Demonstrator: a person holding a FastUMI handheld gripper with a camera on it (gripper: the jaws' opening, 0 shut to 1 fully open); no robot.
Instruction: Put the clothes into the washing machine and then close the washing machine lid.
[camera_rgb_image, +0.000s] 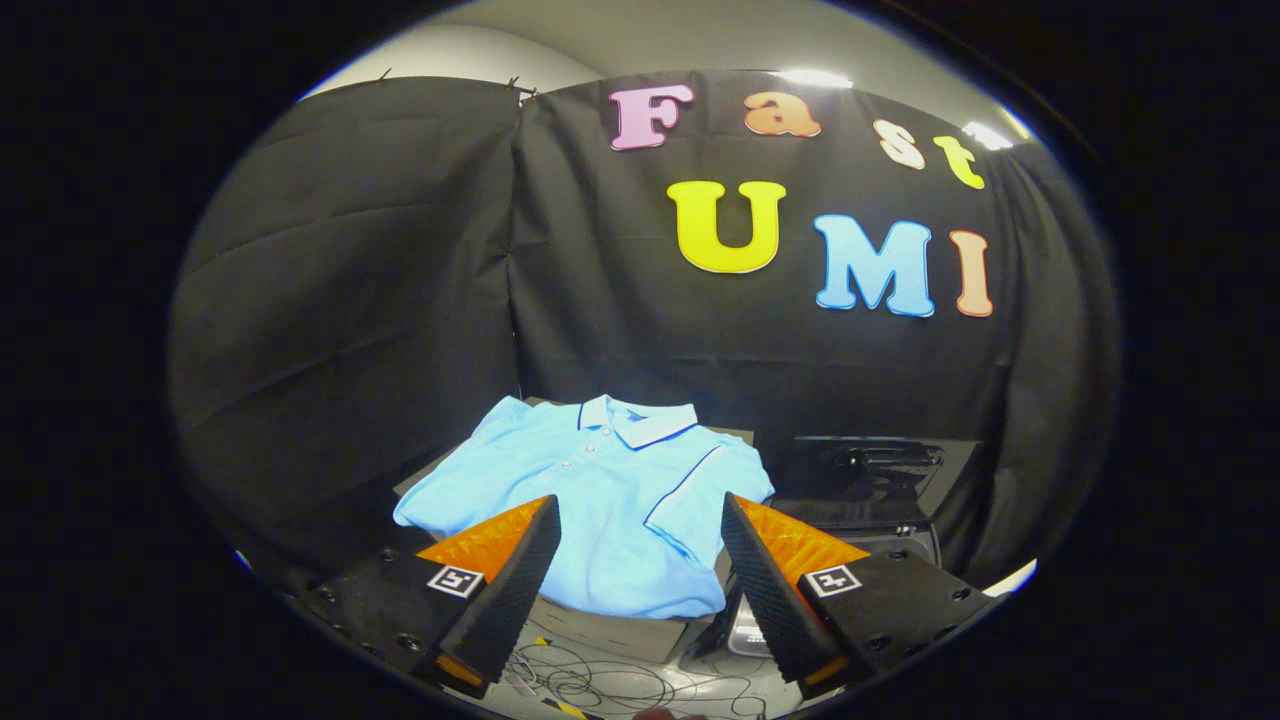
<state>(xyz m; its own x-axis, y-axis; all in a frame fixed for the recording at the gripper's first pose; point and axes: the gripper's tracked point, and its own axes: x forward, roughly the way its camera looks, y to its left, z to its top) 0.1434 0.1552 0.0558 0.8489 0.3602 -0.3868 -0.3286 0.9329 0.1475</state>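
A light blue polo shirt (610, 490) with a white collar and dark piping lies spread flat on a low box, just ahead of my fingers. My gripper (640, 515) is open, its fingers wide apart, with the shirt's lower part showing in the gap beyond them; they are not touching it. To the right of the shirt stands the washing machine (880, 500), dark, with its lid (870, 465) raised and tilted back against the cloth wall. The drum opening is mostly hidden behind my right finger.
The box (610, 630) under the shirt has a pale front face. Loose cables (620, 685) lie on the floor below my fingers. Black cloth walls close the space at the back and left.
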